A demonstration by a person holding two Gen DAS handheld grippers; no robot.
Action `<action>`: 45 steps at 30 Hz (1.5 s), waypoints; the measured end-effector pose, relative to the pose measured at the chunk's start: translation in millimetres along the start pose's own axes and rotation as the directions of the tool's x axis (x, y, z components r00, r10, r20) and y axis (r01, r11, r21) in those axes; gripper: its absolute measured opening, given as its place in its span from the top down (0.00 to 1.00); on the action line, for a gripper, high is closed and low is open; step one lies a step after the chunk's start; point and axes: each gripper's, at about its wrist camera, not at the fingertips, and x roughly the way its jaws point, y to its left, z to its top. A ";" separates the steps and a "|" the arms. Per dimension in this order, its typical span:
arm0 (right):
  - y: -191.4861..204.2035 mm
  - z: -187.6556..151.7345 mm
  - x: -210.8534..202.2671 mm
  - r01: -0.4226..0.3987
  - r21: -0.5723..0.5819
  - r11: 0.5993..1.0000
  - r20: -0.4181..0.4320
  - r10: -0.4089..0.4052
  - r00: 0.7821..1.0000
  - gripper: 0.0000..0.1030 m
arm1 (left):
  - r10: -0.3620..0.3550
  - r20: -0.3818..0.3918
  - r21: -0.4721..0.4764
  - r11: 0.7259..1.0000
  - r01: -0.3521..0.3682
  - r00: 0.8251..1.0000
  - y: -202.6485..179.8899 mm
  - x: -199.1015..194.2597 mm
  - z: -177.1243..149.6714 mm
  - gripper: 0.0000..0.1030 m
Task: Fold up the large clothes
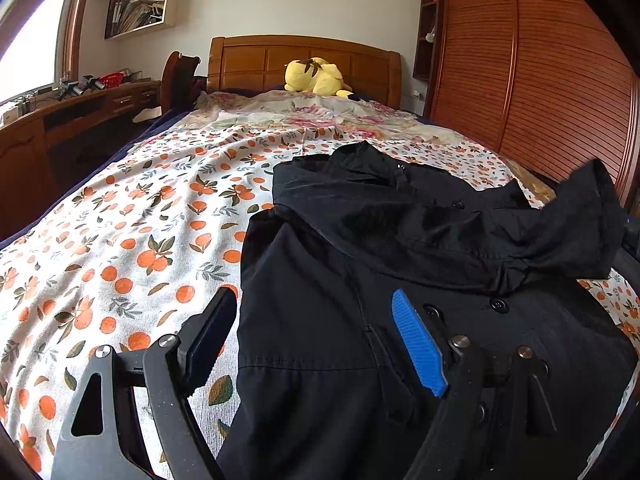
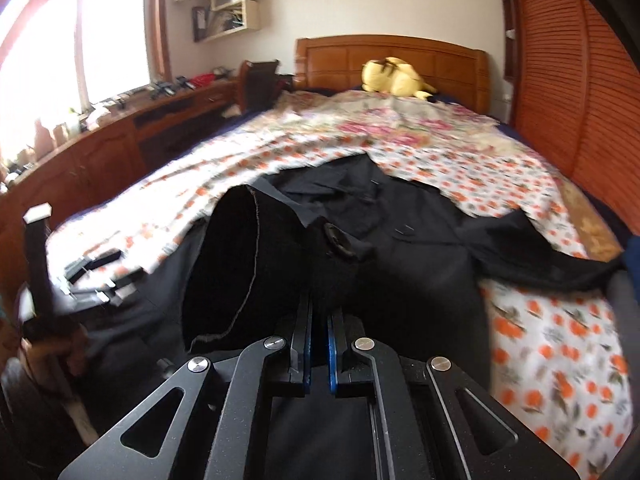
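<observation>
A large black buttoned coat (image 1: 360,248) lies spread on a bed with an orange-fruit print sheet (image 1: 120,232). My left gripper (image 1: 316,312) is open and empty, low over the coat's left edge, one finger over the sheet and the blue-padded finger (image 1: 418,344) over the cloth. In the right wrist view my right gripper (image 2: 319,312) is shut on a fold of the coat (image 2: 400,240) and holds it raised, so a sleeve opening (image 2: 228,264) gapes toward the camera. The left gripper (image 2: 100,268) shows at the left of that view.
A yellow plush toy (image 1: 316,76) lies by the wooden headboard (image 1: 304,60). A wooden desk (image 1: 60,120) with clutter runs along the bed's left side. A slatted wooden wardrobe (image 1: 540,80) stands close on the right. A floral quilt (image 1: 312,112) covers the far bed.
</observation>
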 end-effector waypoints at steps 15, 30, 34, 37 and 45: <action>-32.8 -20.4 -20.7 0.202 0.100 0.974 -0.081 -0.194 0.978 0.60 | -0.001 0.007 0.002 1.000 0.001 1.000 -0.1 1.9 -1.7 0.22; -10.5 -21.8 -60.7 0.242 0.070 0.968 0.012 -0.243 0.970 0.55 | 0.006 0.019 0.053 0.999 -0.007 1.000 -10.7 -0.3 -0.6 0.22; -20.5 -32.7 -44.1 0.223 0.090 0.971 -0.056 -0.219 0.974 0.55 | 0.008 0.033 0.078 0.997 -0.010 0.999 -21.5 -5.7 2.9 0.22; -34.8 -45.4 -28.9 0.209 0.136 0.968 -0.126 -0.192 0.973 0.55 | -0.025 0.049 0.084 0.996 0.021 0.998 -35.8 -10.0 8.3 0.22; -51.3 -68.7 -8.3 0.115 0.205 0.972 -0.222 -0.068 0.973 0.79 | -0.092 0.103 0.139 0.987 0.077 0.990 -77.6 -18.2 17.5 0.22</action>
